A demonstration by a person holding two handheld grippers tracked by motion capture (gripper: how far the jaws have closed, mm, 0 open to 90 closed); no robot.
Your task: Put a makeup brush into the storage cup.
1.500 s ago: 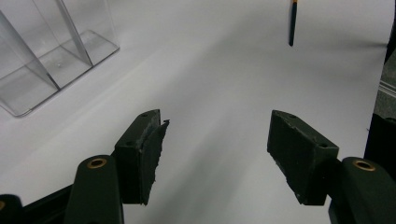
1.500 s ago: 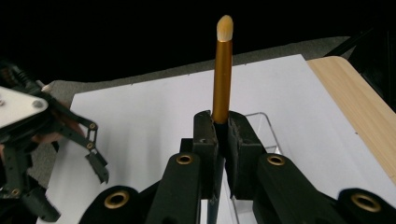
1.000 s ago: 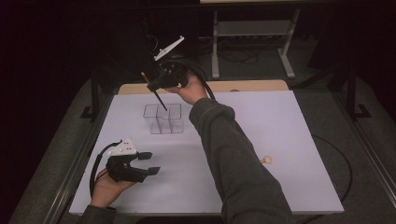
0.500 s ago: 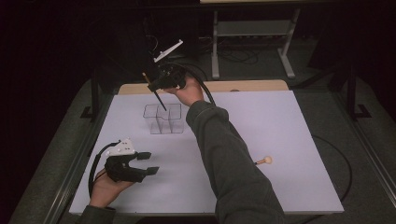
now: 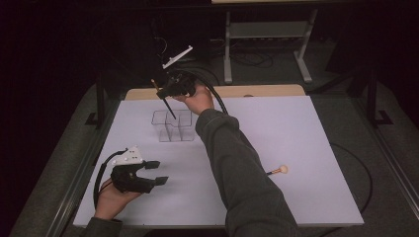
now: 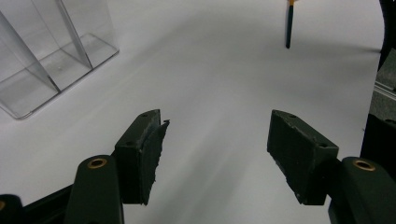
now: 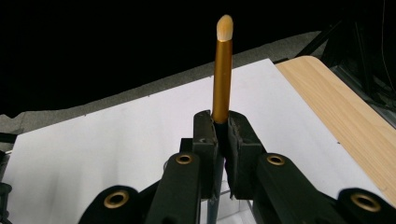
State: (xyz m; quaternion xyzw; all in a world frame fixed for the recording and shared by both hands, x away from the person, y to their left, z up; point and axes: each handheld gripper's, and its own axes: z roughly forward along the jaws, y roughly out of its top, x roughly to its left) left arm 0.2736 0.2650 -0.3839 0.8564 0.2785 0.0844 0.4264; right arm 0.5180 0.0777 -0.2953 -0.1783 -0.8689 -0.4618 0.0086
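Makeup brush poised over a clear organizer, handle end down.

Right gripper point(image 5: 170, 91) pinching a brush point(image 7: 222, 65) by its shaft, long axis steep, bristles up, dark tail aimed into the clear organizer point(image 5: 173, 126) directly beneath. Right arm stretched forward across the white table point(image 5: 296, 138). Left gripper point(image 5: 153, 173) spread and holding nothing, resting near the front edge. Second brush point(image 5: 277, 171) lying to the right.
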